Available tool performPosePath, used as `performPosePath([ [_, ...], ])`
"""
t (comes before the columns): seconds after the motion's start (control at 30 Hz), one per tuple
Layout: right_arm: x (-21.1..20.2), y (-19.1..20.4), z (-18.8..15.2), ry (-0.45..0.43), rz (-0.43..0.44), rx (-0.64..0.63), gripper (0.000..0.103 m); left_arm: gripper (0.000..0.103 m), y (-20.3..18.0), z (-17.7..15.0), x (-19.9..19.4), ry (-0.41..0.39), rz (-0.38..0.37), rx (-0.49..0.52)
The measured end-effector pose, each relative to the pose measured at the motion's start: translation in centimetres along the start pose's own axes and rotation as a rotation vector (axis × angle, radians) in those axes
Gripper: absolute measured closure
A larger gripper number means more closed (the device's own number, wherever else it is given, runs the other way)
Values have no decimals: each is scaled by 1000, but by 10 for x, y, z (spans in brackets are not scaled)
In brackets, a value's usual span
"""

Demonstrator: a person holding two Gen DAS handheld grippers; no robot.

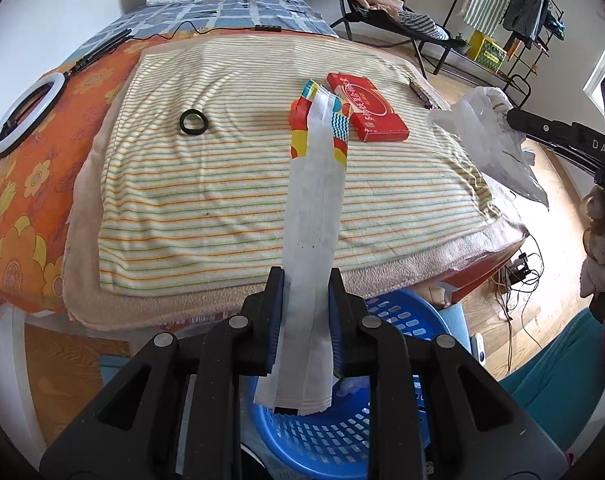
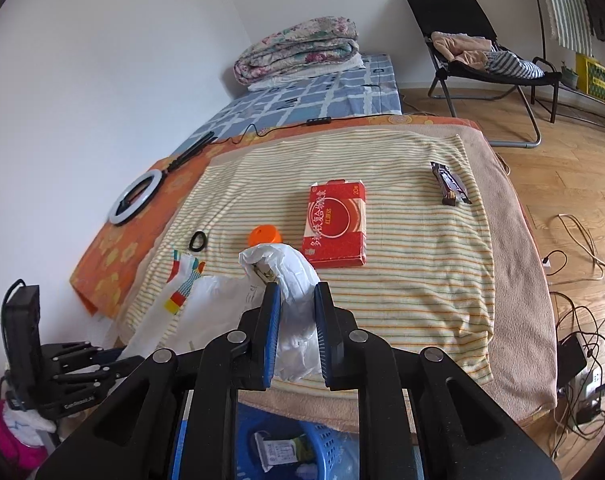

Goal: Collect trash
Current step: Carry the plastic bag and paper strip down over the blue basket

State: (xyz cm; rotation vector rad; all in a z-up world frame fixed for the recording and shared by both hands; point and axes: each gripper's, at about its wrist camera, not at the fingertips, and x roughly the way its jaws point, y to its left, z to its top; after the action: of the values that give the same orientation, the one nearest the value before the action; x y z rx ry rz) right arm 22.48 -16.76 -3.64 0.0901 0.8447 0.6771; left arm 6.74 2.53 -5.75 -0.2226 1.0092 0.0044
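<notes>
Above the blue basket (image 1: 322, 432), left hand-held gripper (image 1: 305, 280) clamps a wrapper (image 1: 314, 208), right hand-held gripper (image 2: 296, 294) a plastic bag (image 2: 290, 276).

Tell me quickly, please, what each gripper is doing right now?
Left gripper: shut on a long white wrapper.
Right gripper: shut on a white plastic bag.

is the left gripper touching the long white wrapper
Touching. In the left wrist view the left gripper has its jaws closed against both sides of the long white wrapper, which it holds above the blue basket.
</notes>
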Motion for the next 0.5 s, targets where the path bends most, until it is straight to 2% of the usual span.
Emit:
performPosePath([
  [0.5,-11,30,-94,102,43,-21,88,83,-23,-89,-3,119,-82,-37],
])
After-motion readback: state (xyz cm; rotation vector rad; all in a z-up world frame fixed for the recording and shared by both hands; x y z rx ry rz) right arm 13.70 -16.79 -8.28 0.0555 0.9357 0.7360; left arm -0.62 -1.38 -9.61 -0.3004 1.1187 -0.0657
